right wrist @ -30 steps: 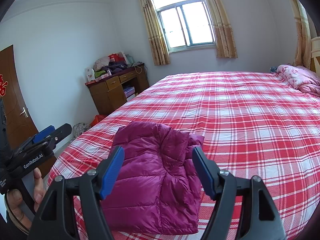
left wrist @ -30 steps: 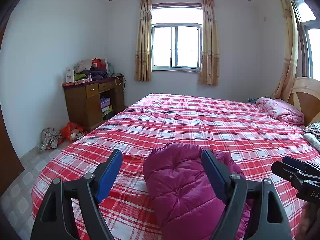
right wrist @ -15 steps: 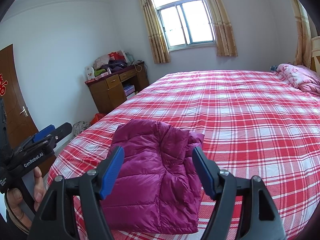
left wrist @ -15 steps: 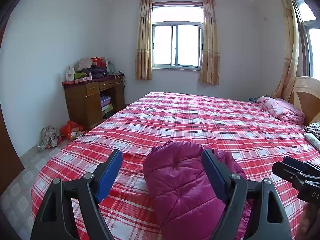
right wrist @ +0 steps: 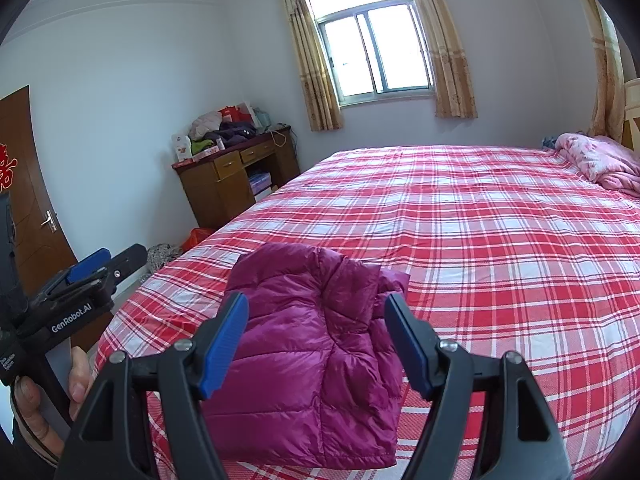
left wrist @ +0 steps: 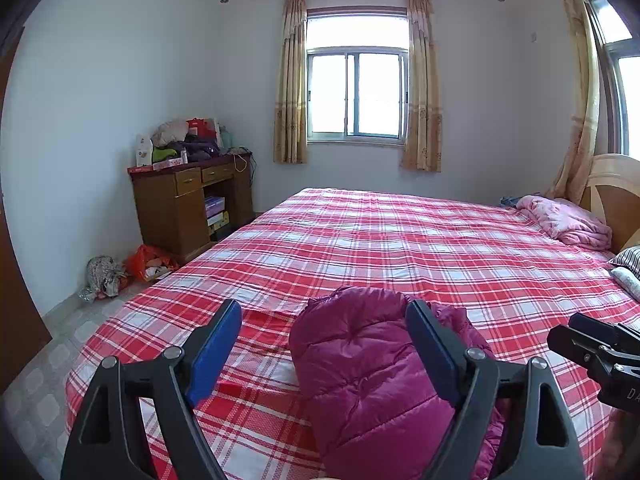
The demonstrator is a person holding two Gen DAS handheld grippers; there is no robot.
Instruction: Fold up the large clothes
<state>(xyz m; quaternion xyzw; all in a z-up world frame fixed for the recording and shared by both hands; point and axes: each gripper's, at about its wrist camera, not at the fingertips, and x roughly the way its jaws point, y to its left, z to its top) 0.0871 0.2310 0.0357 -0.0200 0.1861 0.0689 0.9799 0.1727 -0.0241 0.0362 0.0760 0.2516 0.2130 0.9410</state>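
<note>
A magenta puffer jacket (left wrist: 372, 376) lies folded into a compact bundle near the front edge of the bed; it also shows in the right wrist view (right wrist: 316, 344). My left gripper (left wrist: 324, 344) is open and empty, raised above the bundle's left side. My right gripper (right wrist: 316, 336) is open and empty, held above the bundle. Neither gripper touches the jacket. The left gripper shows at the left edge of the right wrist view (right wrist: 92, 280). The right gripper shows at the right edge of the left wrist view (left wrist: 592, 348).
The bed (left wrist: 400, 248) has a red and white plaid cover. A pink folded blanket (left wrist: 568, 224) lies by the headboard at the far right. A wooden desk (left wrist: 188, 204) piled with things stands against the left wall. Bags (left wrist: 128, 268) lie on the floor.
Both grippers have risen or drawn back slightly; the jacket sits a little lower in both views. The jacket has not moved on the bed.
</note>
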